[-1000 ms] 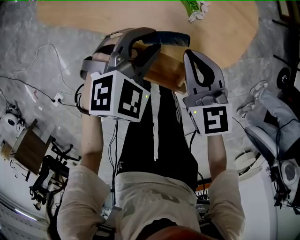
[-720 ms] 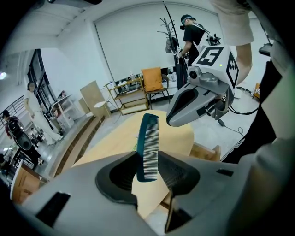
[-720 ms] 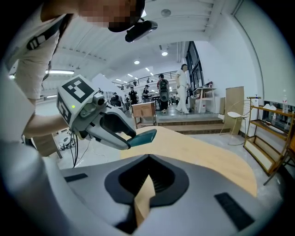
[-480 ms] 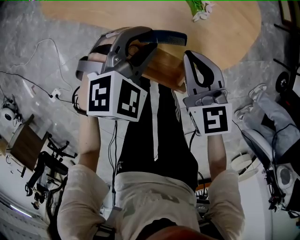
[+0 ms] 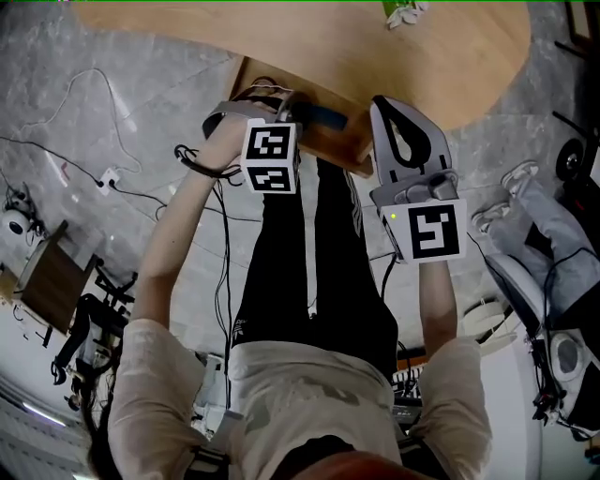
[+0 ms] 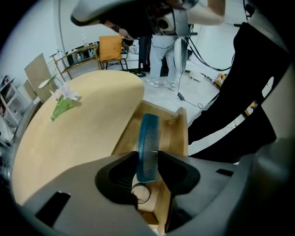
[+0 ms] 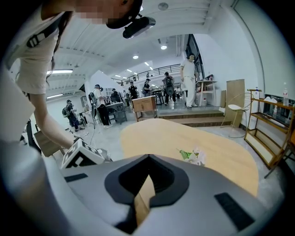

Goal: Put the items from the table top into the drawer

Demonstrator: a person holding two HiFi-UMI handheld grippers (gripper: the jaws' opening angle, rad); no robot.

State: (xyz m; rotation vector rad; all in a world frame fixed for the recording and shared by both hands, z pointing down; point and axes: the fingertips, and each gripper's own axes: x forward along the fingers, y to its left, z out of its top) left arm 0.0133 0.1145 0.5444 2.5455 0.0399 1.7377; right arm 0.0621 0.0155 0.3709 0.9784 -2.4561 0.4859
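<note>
A blue comb (image 6: 148, 146) stands on edge between the pads of my left gripper (image 6: 148, 162), which is shut on it. The comb hangs over the open wooden drawer (image 6: 174, 133) under the round table top (image 6: 78, 133). A small round item (image 6: 141, 194) lies on the drawer floor below the jaws. In the head view the left gripper (image 5: 302, 116) points steeply down into the drawer (image 5: 330, 148), with the comb (image 5: 325, 118) poking out to the right. My right gripper (image 5: 383, 105) sits at the drawer's right side. Its jaws (image 7: 145, 185) are shut on a thin wooden drawer edge (image 7: 141, 203).
A green and white flower sprig (image 5: 405, 11) (image 7: 192, 156) lies on the table top (image 5: 309, 37). The person's legs are right below the drawer. Cables (image 5: 103, 178) trail over the floor at the left. Chairs, shelves and people stand further back.
My left gripper has dropped from above the table edge down into the open drawer, still holding the comb, and now points more steeply down. The right gripper has stayed on the drawer.
</note>
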